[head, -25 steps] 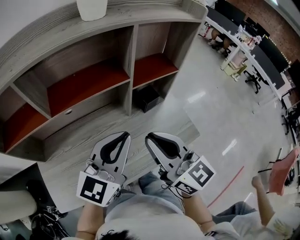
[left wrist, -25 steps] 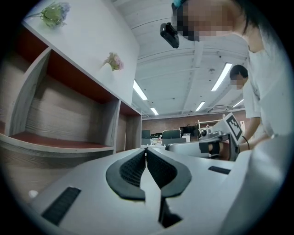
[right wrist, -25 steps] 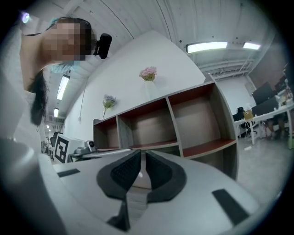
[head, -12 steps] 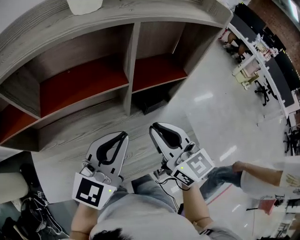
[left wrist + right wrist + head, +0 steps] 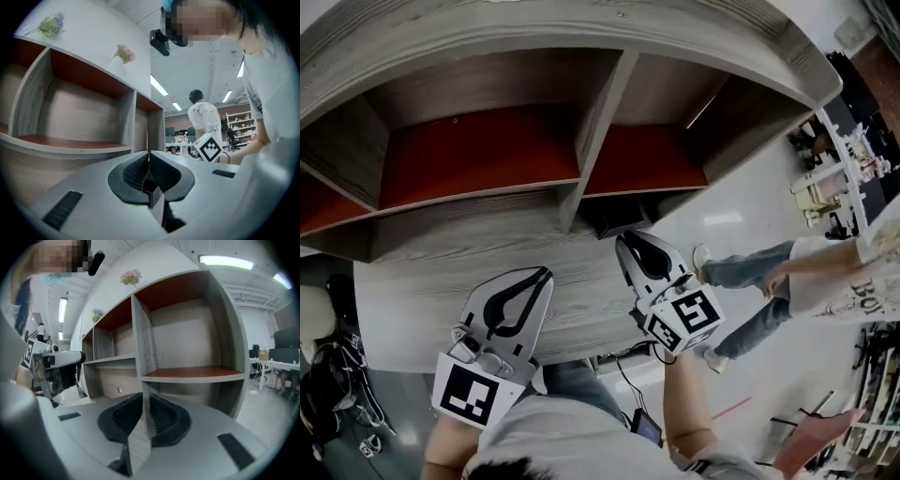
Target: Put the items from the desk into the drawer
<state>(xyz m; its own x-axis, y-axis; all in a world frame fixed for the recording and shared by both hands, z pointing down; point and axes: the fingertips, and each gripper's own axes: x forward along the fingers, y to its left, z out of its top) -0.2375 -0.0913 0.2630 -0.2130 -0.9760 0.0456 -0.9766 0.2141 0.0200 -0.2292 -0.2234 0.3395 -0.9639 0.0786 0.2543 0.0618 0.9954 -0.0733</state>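
Note:
No loose items show on the grey wood desk [image 5: 422, 295]. My left gripper [image 5: 546, 273] hovers over the desk's near edge, shut and empty; its jaws meet in a line in the left gripper view [image 5: 149, 153]. To its right my right gripper [image 5: 624, 238] points at the shelf unit [image 5: 581, 178] and holds nothing. In the right gripper view [image 5: 142, 397] its jaws stand a narrow slit apart, with desk wood showing through. A small round knob [image 5: 119, 390] sits on a panel under the lower shelf.
The shelf unit's open compartments have red-brown floors [image 5: 478, 150]. A dark box [image 5: 611, 221] lies under its right end. A person [image 5: 825, 272] walks on the floor at right. Cables [image 5: 328, 394] lie at left. Flowers [image 5: 131, 276] stand on top.
The head view has swung closer to the shelf. Both grippers keep their pose over the desk edge. A person has walked into view at right.

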